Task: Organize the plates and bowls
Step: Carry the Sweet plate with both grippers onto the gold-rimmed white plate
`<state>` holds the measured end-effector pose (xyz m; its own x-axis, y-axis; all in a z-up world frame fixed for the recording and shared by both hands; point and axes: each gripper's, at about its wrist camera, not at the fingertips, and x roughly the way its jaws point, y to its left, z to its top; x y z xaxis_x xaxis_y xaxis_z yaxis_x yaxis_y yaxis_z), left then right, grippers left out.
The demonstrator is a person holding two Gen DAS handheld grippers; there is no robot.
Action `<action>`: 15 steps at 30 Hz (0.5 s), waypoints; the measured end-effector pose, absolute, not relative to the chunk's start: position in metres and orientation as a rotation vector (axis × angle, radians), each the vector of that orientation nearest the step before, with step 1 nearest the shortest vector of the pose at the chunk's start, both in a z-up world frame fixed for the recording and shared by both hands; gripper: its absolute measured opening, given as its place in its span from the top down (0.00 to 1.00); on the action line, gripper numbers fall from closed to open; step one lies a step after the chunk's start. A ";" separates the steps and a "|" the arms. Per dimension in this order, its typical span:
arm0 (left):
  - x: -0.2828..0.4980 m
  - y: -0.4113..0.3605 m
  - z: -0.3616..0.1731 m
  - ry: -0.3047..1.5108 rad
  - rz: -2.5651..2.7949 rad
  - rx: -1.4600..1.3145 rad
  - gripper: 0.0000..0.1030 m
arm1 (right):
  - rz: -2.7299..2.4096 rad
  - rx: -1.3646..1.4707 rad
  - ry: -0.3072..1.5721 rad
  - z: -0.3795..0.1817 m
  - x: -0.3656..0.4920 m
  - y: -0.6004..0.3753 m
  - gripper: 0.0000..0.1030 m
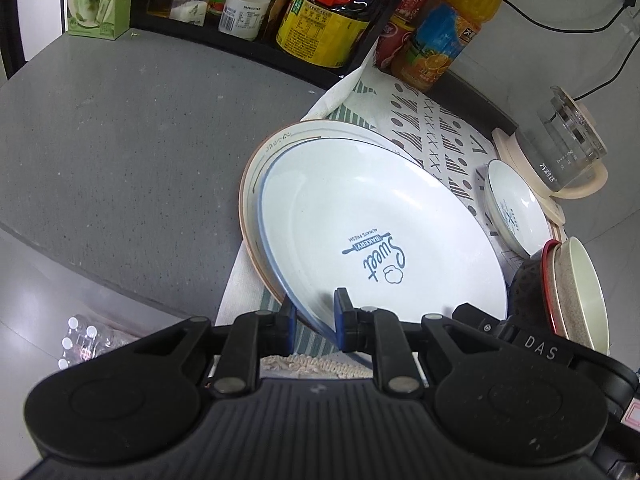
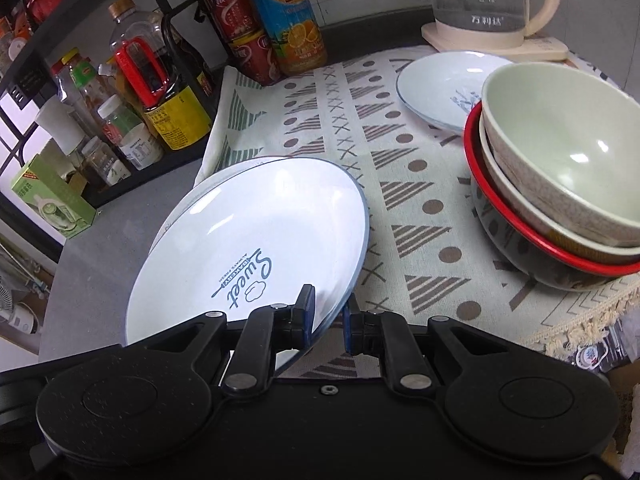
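- Both your grippers pinch one dish: your left gripper [image 1: 316, 320] has its blue pads pressed onto the near rim of the white blue-rimmed plate [image 1: 380, 220], and your right gripper [image 2: 326, 318] clamps the same plate's [image 2: 248, 248] rim from the other side.
- Your grey countertop [image 1: 120, 140] carries a patterned cloth [image 2: 400, 200], and that plate hangs tilted over the cloth's left part, its "Sweet Bakery" print facing you.
- Directly under it lies a second plate with a brownish rim [image 1: 256, 160], resting on the cloth; whether the two touch you cannot tell.
- To your right stands a stack of bowls [image 2: 560, 184]: a pale green one sits in a speckled one, inside a red-rimmed dark bowl.
- Behind that stack you have a small white dish [image 2: 436, 88] on the cloth.
- A glass kettle [image 2: 480, 4] stands on its cream base at the back.
- Bottles and cans [image 2: 280, 40] line the back edge by the black rack.
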<state>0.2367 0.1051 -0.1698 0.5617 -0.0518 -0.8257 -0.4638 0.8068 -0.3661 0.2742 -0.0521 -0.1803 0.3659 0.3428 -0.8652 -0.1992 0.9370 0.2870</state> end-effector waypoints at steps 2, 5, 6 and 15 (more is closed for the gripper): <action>0.238 0.105 -0.170 0.967 0.270 -0.602 0.84 | 0.348 0.146 1.155 -0.182 0.275 -0.052 0.86; 0.240 0.104 -0.170 0.980 0.280 -0.587 0.84 | 0.347 0.151 1.163 -0.185 0.275 -0.051 0.86; 0.241 0.103 -0.170 0.982 0.281 -0.585 0.84 | 0.349 0.151 1.162 -0.186 0.274 -0.051 0.86; 0.249 0.103 -0.173 1.066 0.275 -0.577 0.82 | 0.328 0.179 1.173 -0.187 0.282 -0.053 0.89</action>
<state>0.2494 0.1030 -0.1727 0.4680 -0.0609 -0.8816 -0.4794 0.8206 -0.3112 0.2818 -0.0527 -0.1872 0.3476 0.3436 -0.8724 -0.1587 0.9386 0.3064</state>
